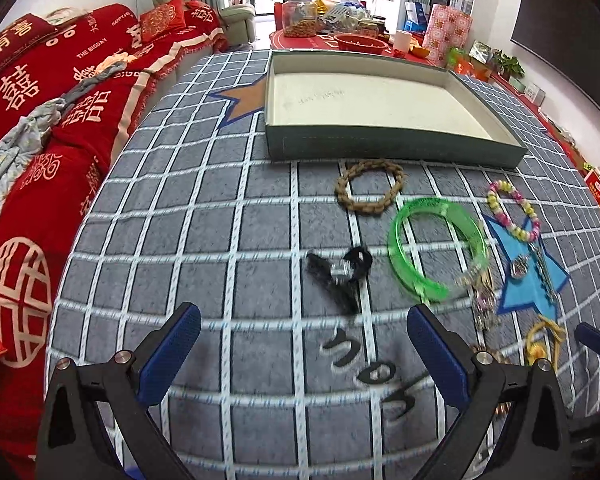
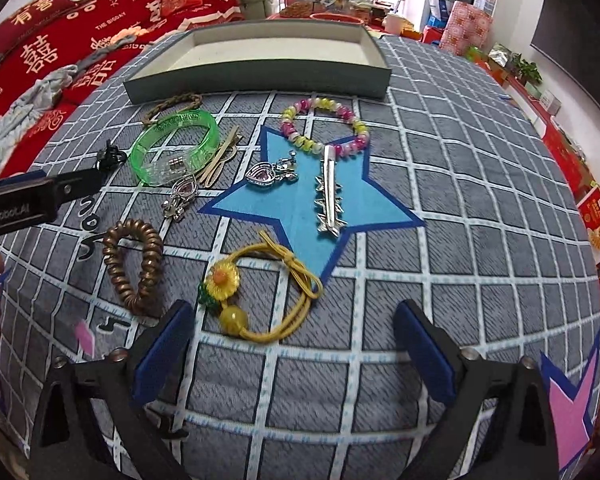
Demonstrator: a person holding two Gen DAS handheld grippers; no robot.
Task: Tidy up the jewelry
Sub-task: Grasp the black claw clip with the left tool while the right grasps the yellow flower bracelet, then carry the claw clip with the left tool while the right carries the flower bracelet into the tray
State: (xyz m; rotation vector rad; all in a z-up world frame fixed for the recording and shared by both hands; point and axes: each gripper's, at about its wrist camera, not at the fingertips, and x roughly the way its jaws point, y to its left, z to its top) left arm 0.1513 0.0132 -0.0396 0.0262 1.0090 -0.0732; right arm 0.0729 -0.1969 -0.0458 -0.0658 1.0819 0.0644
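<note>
Jewelry (image 2: 220, 280) beside empty box (image 1: 380, 148) on cloth (image 1: 260, 360)

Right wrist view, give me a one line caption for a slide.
Open right gripper hovers over a yellow flower hair tie among scattered jewelry on a grid-patterned cloth, empty tray behind.

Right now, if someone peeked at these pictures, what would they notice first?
Probably the see-through bright green plastic bangle, glowing on the grey checked cloth left of the blue star patch. Next, the pink-and-yellow beaded bracelet at the star's top, and the big empty shallow box waiting behind all the jewelry.
</note>
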